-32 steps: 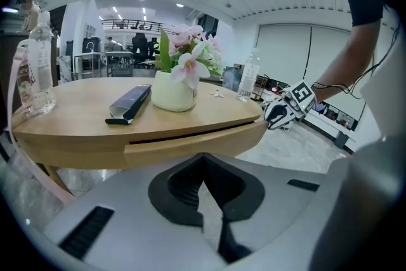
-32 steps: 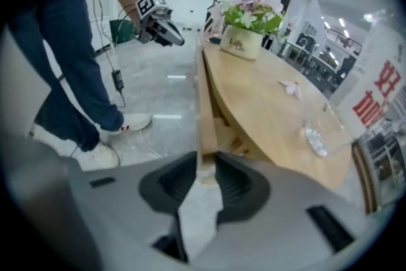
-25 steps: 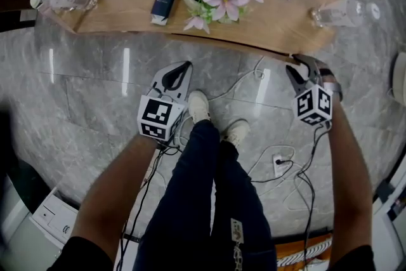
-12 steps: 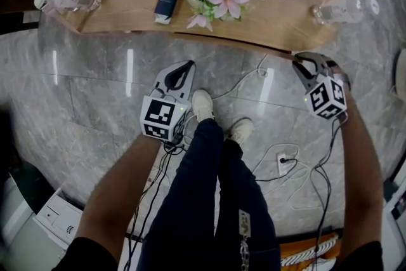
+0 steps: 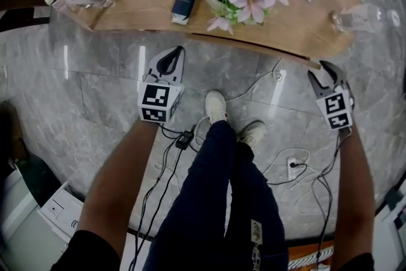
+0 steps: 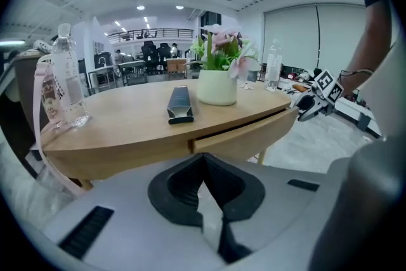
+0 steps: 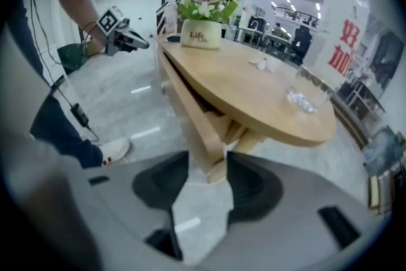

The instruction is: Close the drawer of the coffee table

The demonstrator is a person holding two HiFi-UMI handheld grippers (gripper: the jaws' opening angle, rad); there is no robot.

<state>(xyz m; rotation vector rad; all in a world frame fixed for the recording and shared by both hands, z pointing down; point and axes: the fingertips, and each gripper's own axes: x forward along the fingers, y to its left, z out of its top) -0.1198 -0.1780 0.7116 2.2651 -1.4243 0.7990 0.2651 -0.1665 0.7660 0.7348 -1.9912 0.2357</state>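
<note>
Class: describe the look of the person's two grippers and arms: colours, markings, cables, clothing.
Left gripper and right gripper: pale grey bodies, black jaw pads, each bearing a white cube with black square markers. Thin black cables trail from both. Forearms bare below short black sleeves.

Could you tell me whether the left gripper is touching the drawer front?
Apart: the head view shows bare floor between the left gripper's shut tips and the drawer.

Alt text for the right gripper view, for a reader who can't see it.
The fingers of the right gripper, which have just been opening, stand apart with the end corner of the part-open drawer between them. A pot of pink flowers and a water bottle stand on the wooden table; the left gripper hovers beyond.
</note>
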